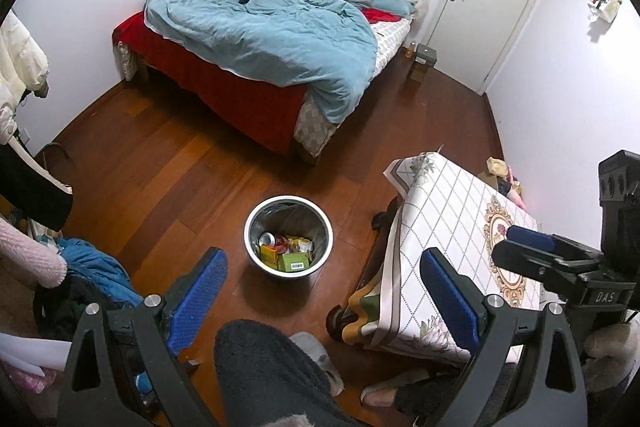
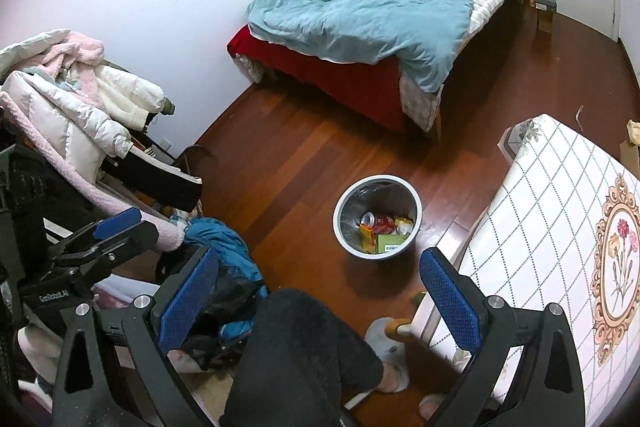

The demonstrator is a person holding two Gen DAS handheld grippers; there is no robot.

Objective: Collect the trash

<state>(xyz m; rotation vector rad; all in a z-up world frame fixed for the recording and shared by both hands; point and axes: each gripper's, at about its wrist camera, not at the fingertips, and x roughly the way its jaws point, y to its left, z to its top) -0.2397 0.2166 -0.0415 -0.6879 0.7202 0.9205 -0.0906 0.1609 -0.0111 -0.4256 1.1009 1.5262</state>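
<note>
A steel trash bin [image 1: 280, 217] [image 2: 376, 195] with a black liner stands on the wooden floor. Inside lie a drink can [image 1: 267, 239] [image 2: 370, 219], a green box [image 1: 295, 261] [image 2: 390, 243] and yellow wrappers. My left gripper [image 1: 324, 299] hangs open, high above the floor and nearer me than the bin, with nothing between its blue pads. My right gripper [image 2: 320, 299] is open and empty too, at about the same height. Each gripper shows side-on in the other's view: the right one [image 1: 516, 247] over the table, the left one [image 2: 128, 227] by the clothes.
A table [image 1: 452, 211] [image 2: 560, 211] with a white patterned cloth stands right of the bin. A bed [image 1: 260, 39] fills the far side. A heap of clothes [image 2: 80, 107] is at the left. The person's dark-trousered leg [image 1: 272, 367] and slippers are below. Crumpled beige paper [image 1: 498, 167] lies behind the table.
</note>
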